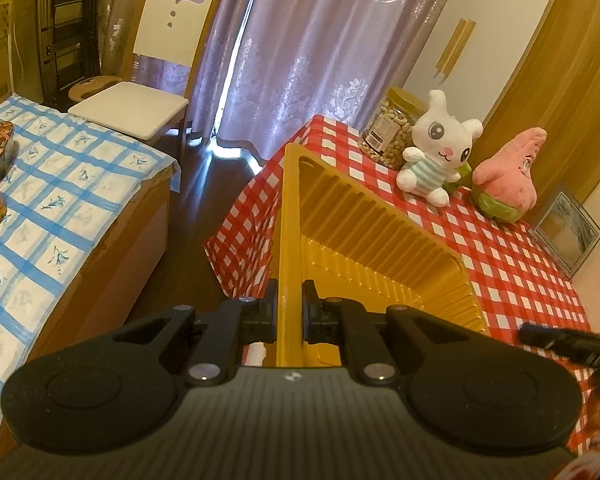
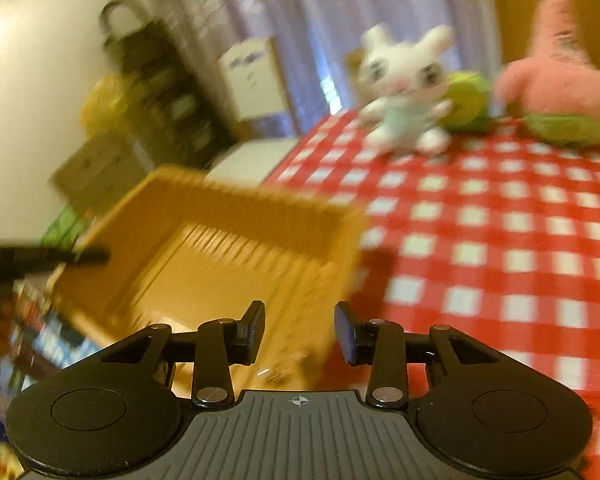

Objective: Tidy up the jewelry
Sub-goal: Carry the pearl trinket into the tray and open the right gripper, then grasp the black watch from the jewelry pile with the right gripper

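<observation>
So here's where I'm at: my left gripper has its fingers clamped on the rim of the ribbed yellow plastic tray, pinching one side wall near the corner, and the tray sits on the red-and-white checked tabletop close to its left edge. My right gripper is over the near end of that tray with its fingers spread fairly wide and nothing between them. Honestly I'd call this early days for the jewelry sorting. From the left wrist view the tray's ridged inside looks bare, no rings or chains lying in it that I can make out. The right wrist view is badly motion-smeared, so take this with salt, but there's a small glinty bit near the tray's front edge that might be a piece of jewelry; I really can't tell. So the container is steadied and that's about all that's done, as far as I can judge; picking up the actual pieces and laying them into the tray is all still ahead. Further back on the tabletop are a white bunny plush toy, a pink starfish plush toy and a clear jar of nuts with a gold lid, all well apart from the tray.
</observation>
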The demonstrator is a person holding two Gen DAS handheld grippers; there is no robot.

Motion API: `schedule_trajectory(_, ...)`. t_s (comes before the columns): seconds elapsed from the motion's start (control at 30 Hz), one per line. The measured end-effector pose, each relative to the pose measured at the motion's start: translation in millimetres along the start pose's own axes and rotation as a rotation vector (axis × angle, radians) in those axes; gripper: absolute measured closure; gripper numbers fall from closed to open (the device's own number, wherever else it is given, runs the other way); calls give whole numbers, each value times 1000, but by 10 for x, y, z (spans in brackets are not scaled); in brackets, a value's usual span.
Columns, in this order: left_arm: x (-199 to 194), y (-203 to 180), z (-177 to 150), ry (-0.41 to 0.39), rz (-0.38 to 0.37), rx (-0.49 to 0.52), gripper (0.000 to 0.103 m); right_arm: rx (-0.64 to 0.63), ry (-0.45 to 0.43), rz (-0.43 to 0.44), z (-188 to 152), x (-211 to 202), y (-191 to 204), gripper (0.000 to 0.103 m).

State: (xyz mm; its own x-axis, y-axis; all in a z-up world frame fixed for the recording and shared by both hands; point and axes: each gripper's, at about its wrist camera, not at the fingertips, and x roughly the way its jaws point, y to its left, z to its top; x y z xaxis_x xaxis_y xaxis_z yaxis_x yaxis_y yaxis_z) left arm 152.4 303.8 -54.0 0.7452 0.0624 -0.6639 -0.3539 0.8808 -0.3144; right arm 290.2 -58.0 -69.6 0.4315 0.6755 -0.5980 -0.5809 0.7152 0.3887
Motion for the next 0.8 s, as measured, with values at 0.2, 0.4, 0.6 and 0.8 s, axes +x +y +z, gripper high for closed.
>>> schedule_trajectory(0.2, 9, 27, 11, -1, 14, -1, 93, 91, -3, -192, -92, -483, -610, 64)
schedule_trajectory(0.4, 30, 33, 23, 2, 14, 1, 93, 170, 68, -272, -363, -829, -898, 64)
schedule_trajectory(0.6, 42, 25, 26, 4, 17, 3, 93, 185, 176, -268, -671, -841, -815, 64)
schedule_trajectory(0.8, 79, 42, 45, 9, 18, 3, 93, 210, 193, -289, -799, -688, -791, 64)
